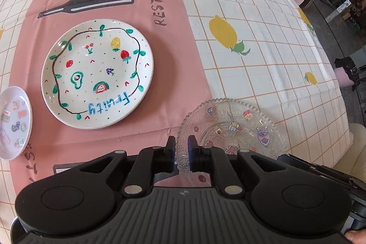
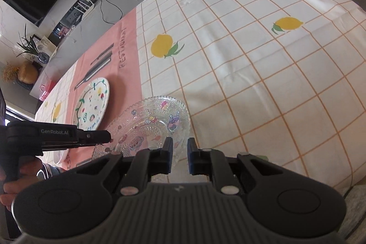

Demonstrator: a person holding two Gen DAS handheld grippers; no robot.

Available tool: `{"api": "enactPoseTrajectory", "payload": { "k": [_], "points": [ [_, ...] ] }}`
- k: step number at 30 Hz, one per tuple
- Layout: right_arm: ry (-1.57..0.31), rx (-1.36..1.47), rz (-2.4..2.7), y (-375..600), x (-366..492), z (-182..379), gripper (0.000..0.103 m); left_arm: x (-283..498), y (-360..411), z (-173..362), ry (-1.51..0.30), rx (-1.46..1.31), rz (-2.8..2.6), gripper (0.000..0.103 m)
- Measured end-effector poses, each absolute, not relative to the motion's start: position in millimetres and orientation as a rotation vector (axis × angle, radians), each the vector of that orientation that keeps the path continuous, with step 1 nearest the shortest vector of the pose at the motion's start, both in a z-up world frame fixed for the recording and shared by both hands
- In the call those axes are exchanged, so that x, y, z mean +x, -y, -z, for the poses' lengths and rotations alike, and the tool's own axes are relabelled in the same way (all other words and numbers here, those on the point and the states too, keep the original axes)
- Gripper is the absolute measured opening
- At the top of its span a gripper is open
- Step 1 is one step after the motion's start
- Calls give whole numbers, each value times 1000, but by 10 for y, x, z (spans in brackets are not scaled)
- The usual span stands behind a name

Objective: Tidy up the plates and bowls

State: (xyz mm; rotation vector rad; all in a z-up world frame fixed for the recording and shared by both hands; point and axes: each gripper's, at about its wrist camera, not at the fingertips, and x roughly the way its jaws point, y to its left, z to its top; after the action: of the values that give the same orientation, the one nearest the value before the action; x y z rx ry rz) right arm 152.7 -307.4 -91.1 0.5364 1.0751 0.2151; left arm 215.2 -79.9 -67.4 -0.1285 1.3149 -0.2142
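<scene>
Both the left tool and the right tool were clamped nearly closed on the near rim of the clear beaded glass dish, beyond which the white fruit-painted round plate lay on the desk's pink placemat.

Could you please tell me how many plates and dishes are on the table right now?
3: a fruit-painted plate on the pink mat, a small sticker dish at the left edge, partly cut off, and a glass plate nearest the grippers. More may lie out of frame.
</scene>
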Motion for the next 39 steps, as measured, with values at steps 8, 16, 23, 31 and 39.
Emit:
{"api": "enactPoseTrajectory", "payload": {
  "k": [8, 16, 23, 31, 39],
  "points": [
    [-1137, 490, -245, 2967, 1470, 1005, 12, 2130, 920, 759, -1318, 13, 223, 17],
    [-1159, 383, -263, 2816, 1446, 1017, 12, 2115, 977, 753, -1290, 79, 230, 18],
    [-1153, 334, -268, 2763, 1434, 983, 23, 2113, 1008, 751, -1254, 119, 241, 19],
    [-1092, 289, -248, 2733, 1702, 977, 41, 2162, 1130, 719, -1159, 223, 216, 36],
    [-1054, 281, -304, 2667, 1983, 1007, 41, 2272, 1125, 781, -1170, 128, 220, 50]
  ]
}}
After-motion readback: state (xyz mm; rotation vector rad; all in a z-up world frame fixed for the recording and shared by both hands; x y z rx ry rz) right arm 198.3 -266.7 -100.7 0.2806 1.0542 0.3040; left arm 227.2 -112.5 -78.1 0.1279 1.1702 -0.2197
